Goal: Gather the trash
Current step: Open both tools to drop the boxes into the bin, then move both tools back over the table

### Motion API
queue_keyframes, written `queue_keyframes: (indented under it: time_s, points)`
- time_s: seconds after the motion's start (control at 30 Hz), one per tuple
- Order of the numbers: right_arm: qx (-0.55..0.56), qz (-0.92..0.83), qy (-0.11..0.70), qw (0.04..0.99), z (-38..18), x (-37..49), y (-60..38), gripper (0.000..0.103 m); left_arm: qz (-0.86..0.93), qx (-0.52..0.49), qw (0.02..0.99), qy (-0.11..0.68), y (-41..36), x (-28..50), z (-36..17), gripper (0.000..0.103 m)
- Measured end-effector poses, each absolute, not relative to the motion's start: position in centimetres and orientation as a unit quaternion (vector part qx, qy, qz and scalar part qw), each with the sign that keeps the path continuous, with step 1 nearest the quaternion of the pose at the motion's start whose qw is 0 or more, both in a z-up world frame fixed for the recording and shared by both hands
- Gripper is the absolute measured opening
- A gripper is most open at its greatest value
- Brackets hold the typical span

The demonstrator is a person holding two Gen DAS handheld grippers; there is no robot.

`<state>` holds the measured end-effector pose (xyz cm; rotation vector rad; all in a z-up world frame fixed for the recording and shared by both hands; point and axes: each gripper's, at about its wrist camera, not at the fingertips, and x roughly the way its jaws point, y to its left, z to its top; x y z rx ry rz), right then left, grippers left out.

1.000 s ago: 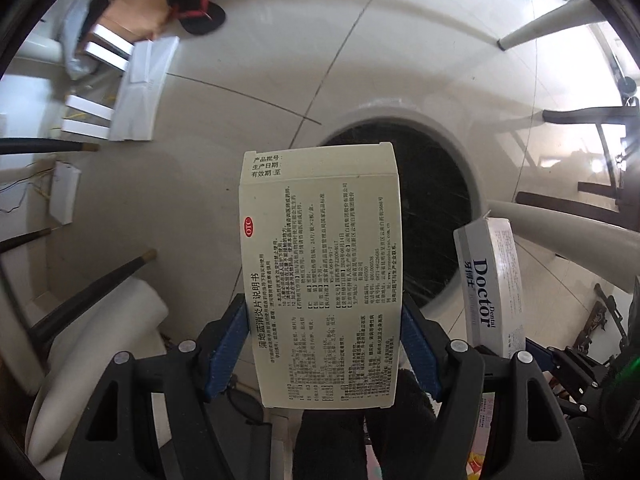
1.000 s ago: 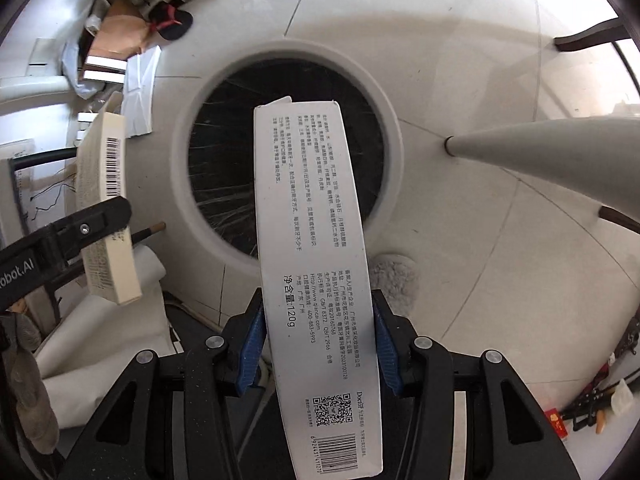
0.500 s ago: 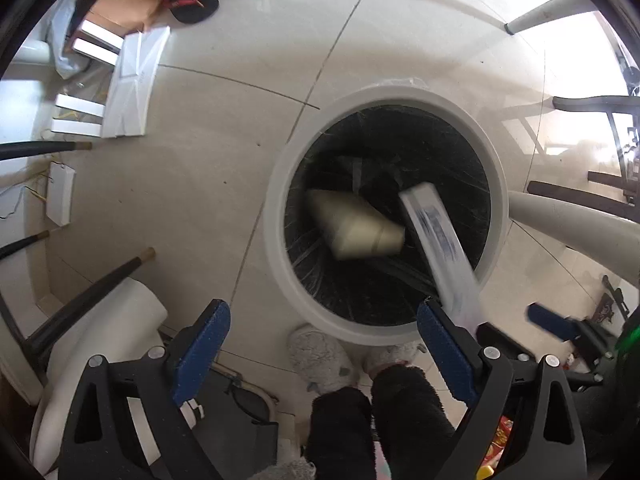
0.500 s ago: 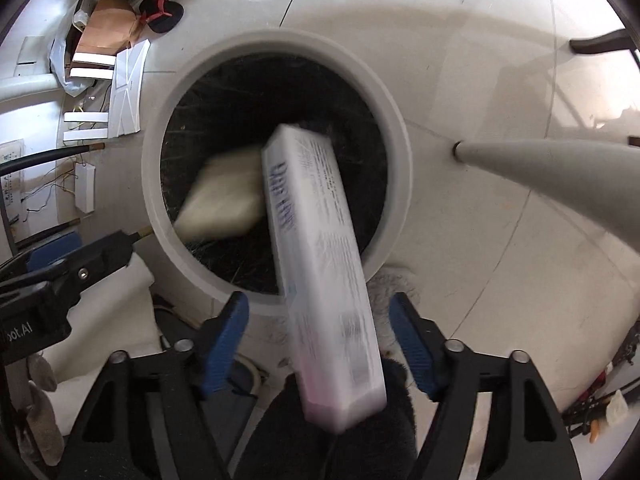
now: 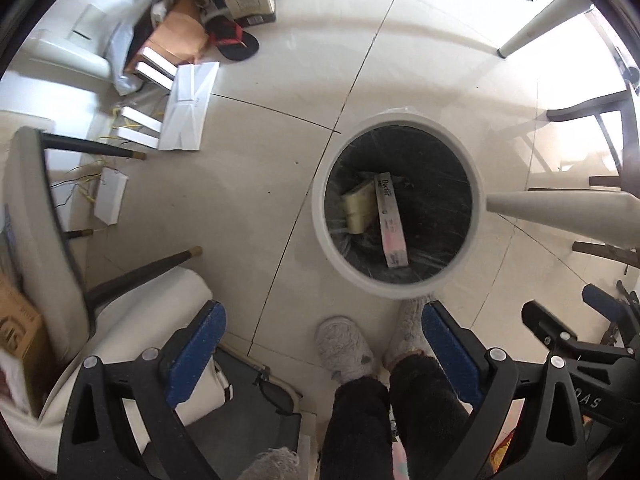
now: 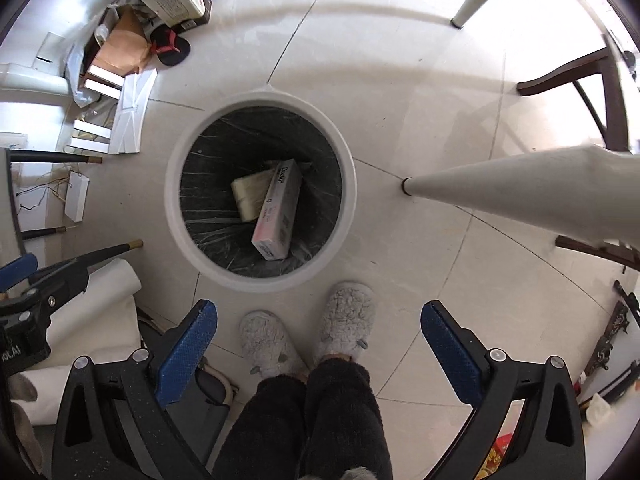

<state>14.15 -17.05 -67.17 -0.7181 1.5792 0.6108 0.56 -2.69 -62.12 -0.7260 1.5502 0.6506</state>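
A white round trash bin [image 5: 320, 216] [image 6: 172, 184] with a black liner stands on the tiled floor, straight below both grippers. Inside it lie a cream medicine box [image 5: 358, 210] [image 6: 250, 196] and a long white-and-pink "Doctor" box [image 5: 390, 220] [image 6: 280, 212], which rests partly over the cream one. My left gripper [image 5: 320, 312] hangs high above the floor, its jaws opening wide with nothing between them. My right gripper [image 6: 318, 308] is beside it, jaws also opening and empty.
A person's grey slippers [image 6: 344, 320] and dark trouser legs stand just in front of the bin. A white table leg [image 6: 520, 196] slants in from the right. A white chair [image 5: 48, 240] with dark legs is at the left. Flat cartons and clutter [image 5: 188, 108] lie at the upper left.
Both grippers let go of their boxes, which fell into the bin and now lie at its bottom. Both jaws spread wide and both hands rose, so the bin looks smaller.
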Motion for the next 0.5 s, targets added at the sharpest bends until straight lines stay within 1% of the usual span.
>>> queue_keyframes:
  time_s: [0.2, 0.5]
  points:
    - [-0.294, 0.269, 0.673, 0.623, -59.1, 12.3, -19.0, 0.103, 0.293, -0.32, 0.614, 0.659, -4.2, -1.6, -55.1, 0.1]
    - [-0.273, 0.301, 0.649, 0.643, -43.4, 9.6, -21.1, 0.102, 0.296, -0.312, 0.641, 0.636, -7.1, -4.0, -42.4, 0.1]
